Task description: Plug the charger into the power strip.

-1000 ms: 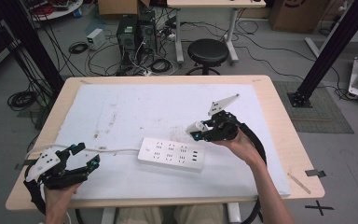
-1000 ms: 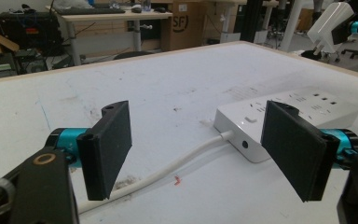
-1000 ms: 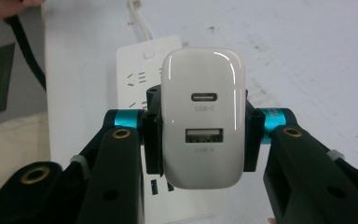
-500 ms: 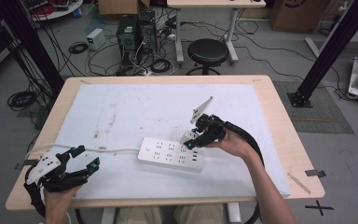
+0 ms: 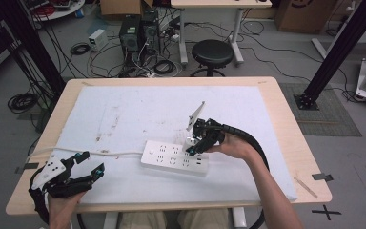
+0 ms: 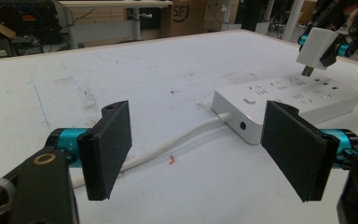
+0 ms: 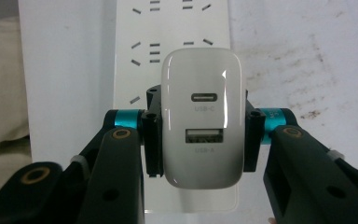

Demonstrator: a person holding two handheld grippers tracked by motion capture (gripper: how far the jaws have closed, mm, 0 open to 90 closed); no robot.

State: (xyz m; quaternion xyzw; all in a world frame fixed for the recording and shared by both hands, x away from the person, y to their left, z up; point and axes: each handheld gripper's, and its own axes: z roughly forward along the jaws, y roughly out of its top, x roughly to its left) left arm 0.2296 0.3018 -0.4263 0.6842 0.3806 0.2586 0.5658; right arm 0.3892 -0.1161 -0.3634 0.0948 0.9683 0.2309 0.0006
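Observation:
A white power strip [image 5: 174,158] lies on the white mat near the table's front middle, its cord running off to the left. My right gripper [image 5: 194,145] is shut on a white USB charger [image 7: 202,122], held upright just above the strip's right end [image 7: 168,28]. In the left gripper view the charger [image 6: 316,46] hangs with its prongs a little above the strip [image 6: 289,100]. My left gripper [image 5: 86,169] rests open near the front left corner, nothing between its jaws, pointing along the cord [image 6: 177,141] toward the strip.
A white foam mat [image 5: 138,114] covers most of the wooden table [image 5: 286,119]. Tape marks sit at the right edge [image 5: 323,177]. Beyond the table are a black stool [image 5: 212,52], computer boxes and loose cables on the floor.
My right gripper carried the charger from above the mat down and left to the strip's right end. The left gripper stayed near the front left corner.

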